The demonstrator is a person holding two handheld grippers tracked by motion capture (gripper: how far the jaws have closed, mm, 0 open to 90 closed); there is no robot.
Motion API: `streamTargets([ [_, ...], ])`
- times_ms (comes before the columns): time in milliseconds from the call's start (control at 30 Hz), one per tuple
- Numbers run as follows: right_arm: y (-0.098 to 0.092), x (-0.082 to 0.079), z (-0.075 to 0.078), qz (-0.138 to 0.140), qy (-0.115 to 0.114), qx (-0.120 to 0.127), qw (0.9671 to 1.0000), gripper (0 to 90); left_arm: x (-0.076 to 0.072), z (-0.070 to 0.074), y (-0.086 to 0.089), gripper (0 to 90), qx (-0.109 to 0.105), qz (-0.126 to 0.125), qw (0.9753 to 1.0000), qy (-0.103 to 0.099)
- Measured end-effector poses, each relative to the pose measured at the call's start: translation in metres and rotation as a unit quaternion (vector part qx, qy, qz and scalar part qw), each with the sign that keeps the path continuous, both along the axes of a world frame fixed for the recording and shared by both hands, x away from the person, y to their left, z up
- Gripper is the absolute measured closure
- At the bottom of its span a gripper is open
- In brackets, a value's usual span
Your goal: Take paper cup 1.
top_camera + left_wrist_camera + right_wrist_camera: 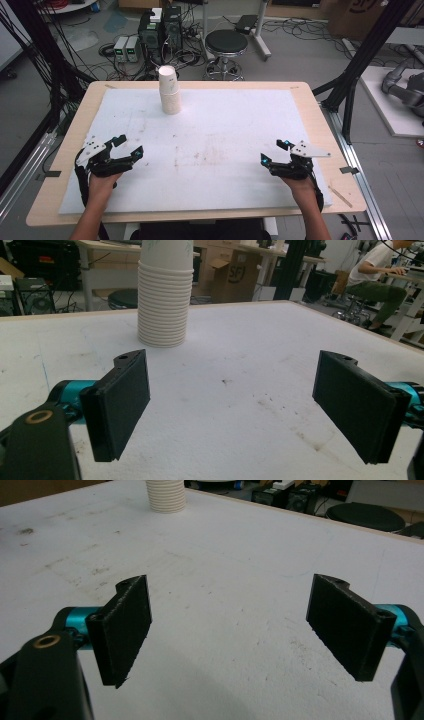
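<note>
Stack of paper cups (170, 90) upright on white mat (225, 150), nested, contents hidden

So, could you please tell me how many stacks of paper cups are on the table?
1. The stack of paper cups stands upside down at the far edge of the white mat, left of centre, nearer the left gripper.

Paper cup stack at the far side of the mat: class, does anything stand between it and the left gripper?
Nothing visible does. The left gripper is open near the table's front edge, and only bare white mat lies between it and the cup stack.
</note>
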State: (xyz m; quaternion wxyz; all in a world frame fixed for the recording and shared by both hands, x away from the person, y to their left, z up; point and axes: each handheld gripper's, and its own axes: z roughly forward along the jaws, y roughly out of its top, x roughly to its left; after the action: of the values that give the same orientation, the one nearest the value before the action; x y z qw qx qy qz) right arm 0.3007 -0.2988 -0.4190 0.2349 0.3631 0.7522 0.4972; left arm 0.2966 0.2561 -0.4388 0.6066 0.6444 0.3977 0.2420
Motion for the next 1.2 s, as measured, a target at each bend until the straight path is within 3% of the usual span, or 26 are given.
streamTargets([
  [500,0.0002,0.0006,-0.0016,0.003,0.002,0.002,1.0,18.6,0.0008,-0.0017,-0.002,15.3,0.002,0.002,1.0,0.002],
  [867,0.0023,-0.0031,0.0029,0.005,-0.003,0.011,0.9999,18.6,-0.0022,0.0001,-0.0051,15.3,0.003,-0.01,0.9999,-0.001],
  [1200,0.0044,-0.0018,0.0015,0.014,0.005,0.012,0.9998,18.7,0.0012,0.0007,-0.0081,15.3,0.003,-0.01,0.9999,0.002],
])
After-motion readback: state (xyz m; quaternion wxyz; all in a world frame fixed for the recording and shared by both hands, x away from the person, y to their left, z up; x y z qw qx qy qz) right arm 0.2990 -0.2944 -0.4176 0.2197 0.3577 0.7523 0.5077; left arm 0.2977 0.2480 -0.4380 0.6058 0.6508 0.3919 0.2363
